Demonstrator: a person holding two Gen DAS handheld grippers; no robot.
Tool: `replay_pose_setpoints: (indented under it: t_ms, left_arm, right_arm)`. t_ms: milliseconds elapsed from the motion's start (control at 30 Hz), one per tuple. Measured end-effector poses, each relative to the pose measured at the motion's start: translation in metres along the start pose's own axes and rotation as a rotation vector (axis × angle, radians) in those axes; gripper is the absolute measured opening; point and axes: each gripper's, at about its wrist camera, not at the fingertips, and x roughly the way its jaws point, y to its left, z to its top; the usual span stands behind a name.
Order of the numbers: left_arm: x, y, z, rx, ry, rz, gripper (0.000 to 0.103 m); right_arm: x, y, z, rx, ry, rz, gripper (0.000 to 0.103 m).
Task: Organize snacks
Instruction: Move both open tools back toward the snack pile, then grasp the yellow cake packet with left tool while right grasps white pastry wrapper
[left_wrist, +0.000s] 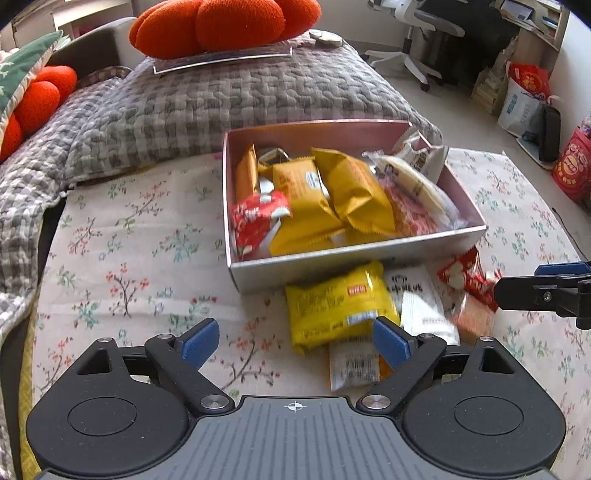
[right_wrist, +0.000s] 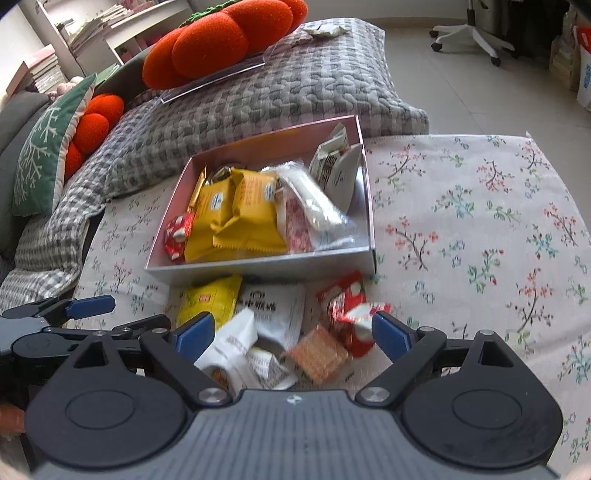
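The left claw stood wide at the bottom middle of its own view, with nothing between its blue pads, only flowered cloth. The right claw was equally wide at the bottom middle of its view, its jaws spread over a loose heap of snacks without pressing any of them.

The pink box sat in the middle of the left view on the flowered cloth, already holding several yellow packets, a red wrapper at its lower left corner and a long white packet toward its right side.

Just below the box, in the lower middle of the left view, lay a yellow pack, touching a white pouch to its right. In the right view, a red-and-white wrapper and a tan biscuit pack lay between the right claw's jaws, blurred.

A grey checked quilt filled the upper part of the left view, with an orange cushion at the top.
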Motion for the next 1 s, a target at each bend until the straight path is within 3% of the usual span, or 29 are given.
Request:
replay_pose_setpoints:
  t_ms: [233,400,500,733,833,1000]
  left_arm:
    - [0.009,0.006,-0.013,0.041,0.019,-0.062,0.091]
    - [0.018,0.006,-0.015,0.168,-0.041,-0.15,0.09]
    - [0.023,0.0,-0.012,0.273,-0.072,-0.172,0.089]
    - [0.039,-0.015,-0.002,0.451,-0.092,-0.249,0.081]
    - [0.047,-0.022,0.004,0.51,-0.078,-0.265,0.077]
    - [0.052,-0.024,0.01,0.525,-0.055,-0.302,0.065]
  right_arm:
    - [0.001,0.006,-0.019,-0.012,0.007,0.004,0.091]
    - [0.005,0.017,-0.027,-0.069,0.023,0.035,0.088]
    - [0.011,0.023,-0.03,-0.099,0.038,0.059,0.081]
    - [0.027,0.024,-0.034,-0.1,0.11,0.136,0.05]
    - [0.029,0.023,-0.035,-0.095,0.121,0.16,0.045]
    - [0.032,0.021,-0.035,-0.097,0.125,0.15,0.04]
